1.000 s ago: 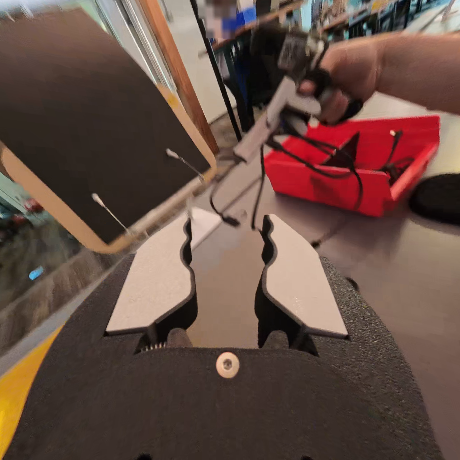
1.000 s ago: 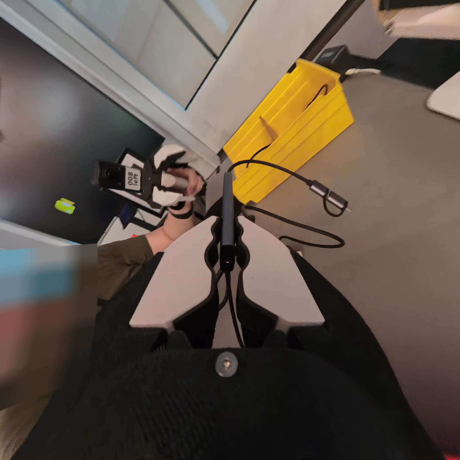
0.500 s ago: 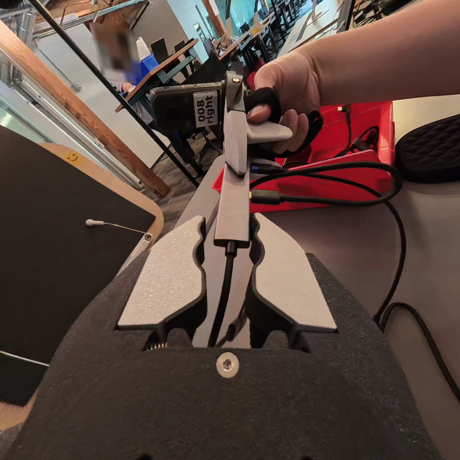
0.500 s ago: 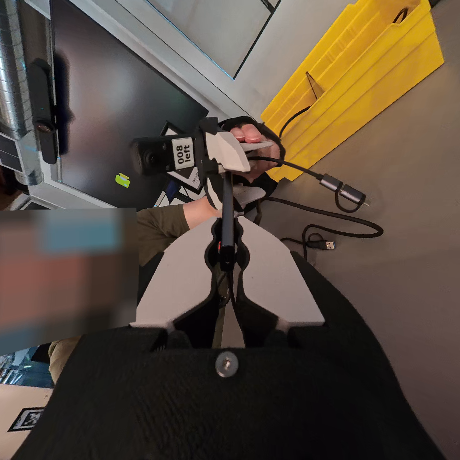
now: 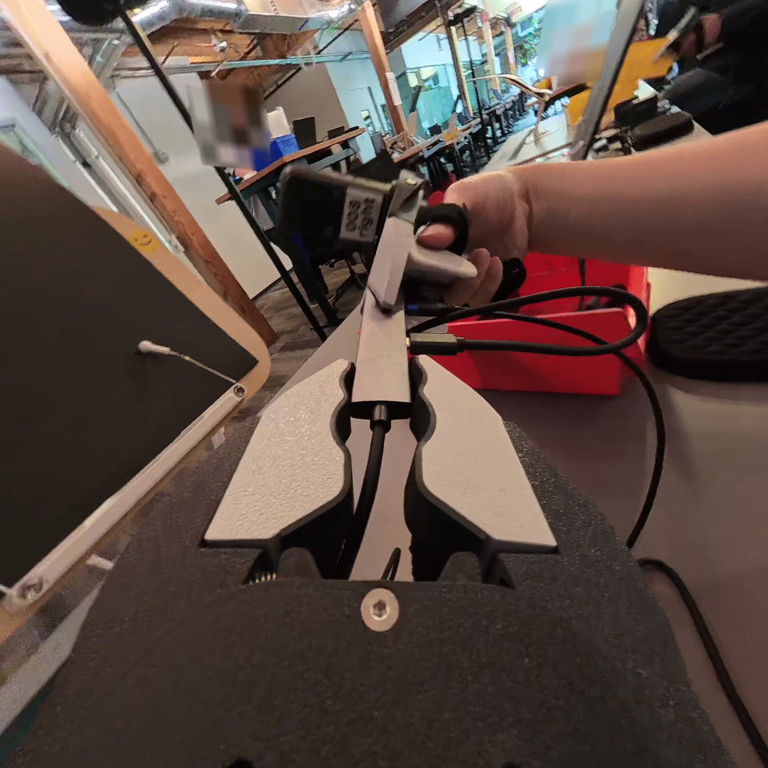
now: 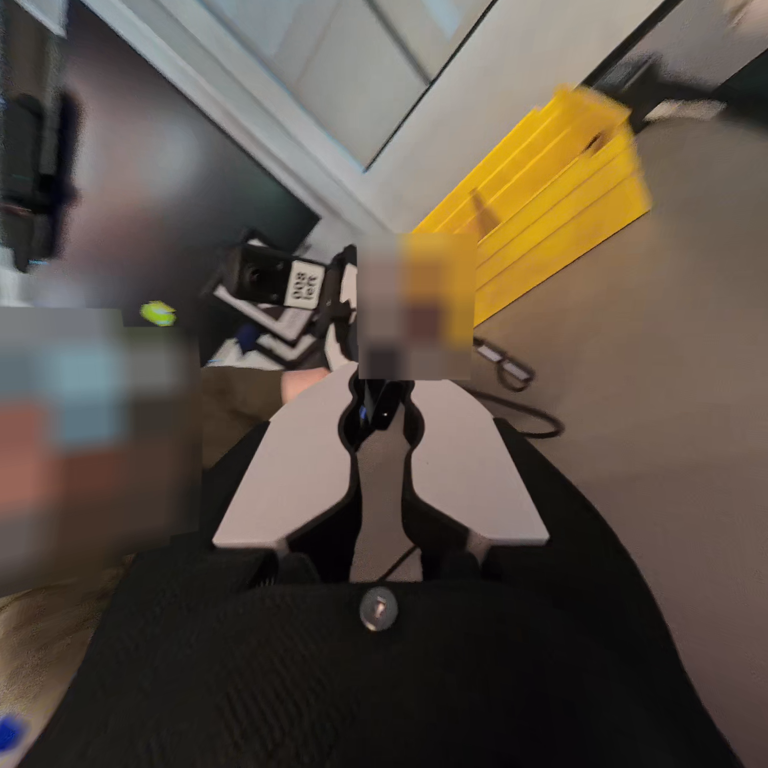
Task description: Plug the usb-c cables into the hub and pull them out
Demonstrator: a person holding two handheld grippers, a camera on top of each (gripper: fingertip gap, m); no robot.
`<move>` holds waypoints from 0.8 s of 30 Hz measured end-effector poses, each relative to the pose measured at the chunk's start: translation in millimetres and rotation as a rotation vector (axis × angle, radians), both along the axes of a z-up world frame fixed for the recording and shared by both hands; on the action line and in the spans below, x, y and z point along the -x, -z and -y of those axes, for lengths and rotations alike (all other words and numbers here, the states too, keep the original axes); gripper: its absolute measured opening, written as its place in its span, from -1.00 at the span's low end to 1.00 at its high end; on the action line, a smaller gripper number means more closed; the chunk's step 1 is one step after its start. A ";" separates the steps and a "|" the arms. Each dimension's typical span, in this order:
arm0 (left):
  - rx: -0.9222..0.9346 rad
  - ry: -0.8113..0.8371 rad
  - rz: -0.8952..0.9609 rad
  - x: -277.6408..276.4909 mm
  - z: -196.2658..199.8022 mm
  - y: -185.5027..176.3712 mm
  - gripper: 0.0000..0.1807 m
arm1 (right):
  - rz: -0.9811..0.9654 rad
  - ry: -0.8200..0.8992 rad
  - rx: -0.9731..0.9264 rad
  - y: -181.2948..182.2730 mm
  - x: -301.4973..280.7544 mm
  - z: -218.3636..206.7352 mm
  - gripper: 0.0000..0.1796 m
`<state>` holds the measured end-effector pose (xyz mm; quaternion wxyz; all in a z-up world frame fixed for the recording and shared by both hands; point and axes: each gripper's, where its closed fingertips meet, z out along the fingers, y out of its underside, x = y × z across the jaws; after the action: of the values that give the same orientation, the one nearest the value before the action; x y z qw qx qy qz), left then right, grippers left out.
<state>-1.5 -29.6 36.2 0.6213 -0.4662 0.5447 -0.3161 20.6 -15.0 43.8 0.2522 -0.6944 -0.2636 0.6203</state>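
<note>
1. Here, your left gripper (image 5: 381,376) was clamped on the near end of the hub (image 5: 383,353).
2. Your right gripper (image 6: 380,411) stood apart around its far end, with a usb-c cable (image 5: 536,347) plugged in beyond your left jaws.

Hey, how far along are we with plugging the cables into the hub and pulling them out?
Done: one black USB-C cable is plugged into the hub at its side, with a second plug seated beyond it. In hand: the left gripper clamps the hub's near end; the right gripper is at its far end, grip too blurred to judge. Left: pulling both out.
</note>
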 end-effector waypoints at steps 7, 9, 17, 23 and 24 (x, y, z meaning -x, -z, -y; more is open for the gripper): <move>0.097 -0.226 0.014 20.3 -39.4 -5.9 -0.73 | 0.211 0.853 -0.858 -95.9 -79.8 -18.3 -0.80; 0.125 -0.326 0.033 30.2 -52.8 -9.8 -0.73 | 0.090 0.949 -1.035 -121.9 -63.8 21.1 -0.81; 0.307 -0.471 0.145 47.6 -70.8 -14.7 -0.73 | 0.232 0.915 -1.231 -74.6 63.3 35.2 -0.90; 0.459 -0.396 0.266 56.5 -76.0 -20.3 -0.73 | 0.405 0.829 -0.971 11.4 77.4 -8.7 -0.95; 0.475 -0.377 0.280 56.4 -74.7 -22.4 -0.73 | 0.420 0.858 -0.950 17.5 70.3 -16.0 -0.92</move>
<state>-57.9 45.0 58.6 0.6114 -0.6428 0.2693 -0.3748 -49.7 1.0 26.2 0.6977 -0.6571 -0.2521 0.1337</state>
